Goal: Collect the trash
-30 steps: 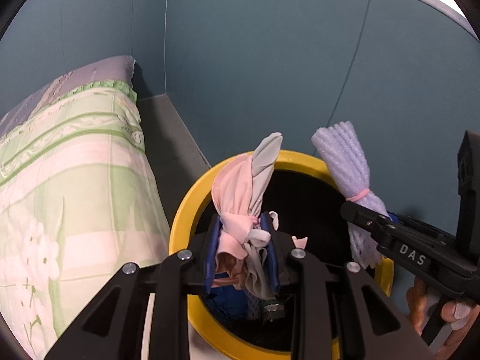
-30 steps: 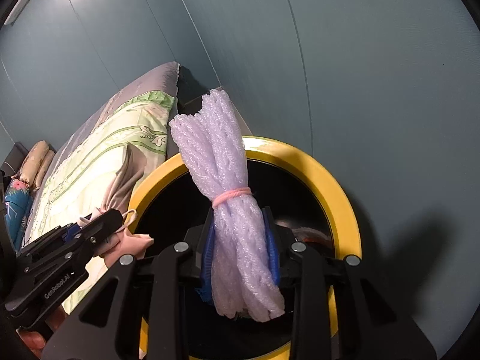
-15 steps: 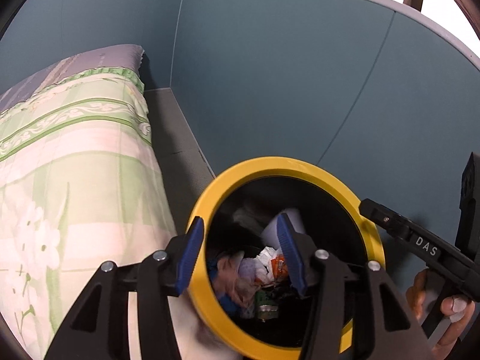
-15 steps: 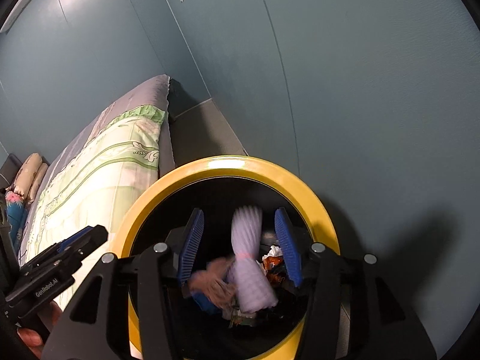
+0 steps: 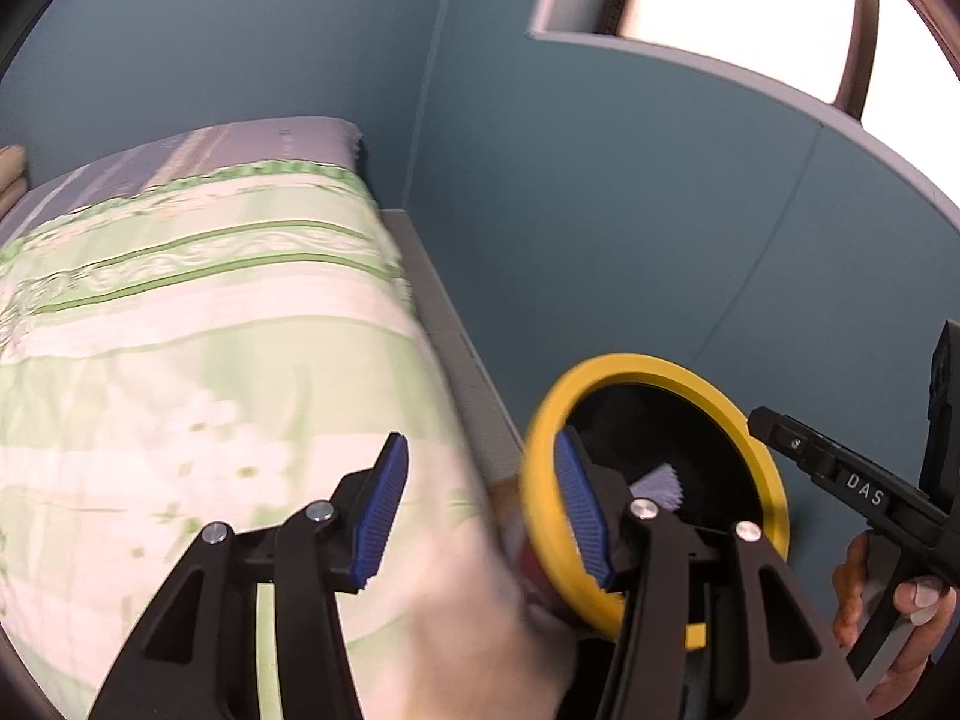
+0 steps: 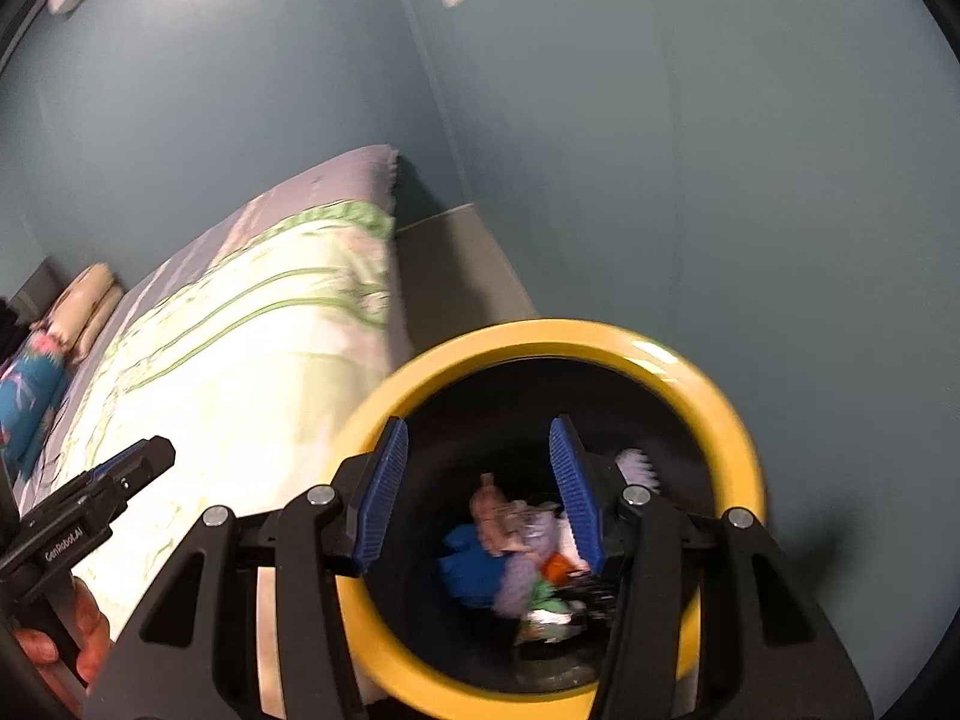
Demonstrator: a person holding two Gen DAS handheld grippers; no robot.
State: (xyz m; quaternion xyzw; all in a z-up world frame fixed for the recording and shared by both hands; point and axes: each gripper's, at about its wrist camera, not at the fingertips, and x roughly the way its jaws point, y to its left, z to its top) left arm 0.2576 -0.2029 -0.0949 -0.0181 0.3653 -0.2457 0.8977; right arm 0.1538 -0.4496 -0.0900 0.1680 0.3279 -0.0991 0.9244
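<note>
Right wrist: both grippers [image 6: 477,495] [image 5: 480,498] gape empty; a careless swing could clip the bin [image 6: 741,456] at lower right and tip it.

Motion blur smears the trash [image 6: 516,546] in the yellow-rimmed bin [image 6: 729,420], whose near rim runs off frame.

Trash bin [image 6: 729,414] on floor between bed [image 6: 252,360] at left and wall [image 6: 720,150] at right; foam bundle [image 6: 639,465] and scraps inside.
</note>
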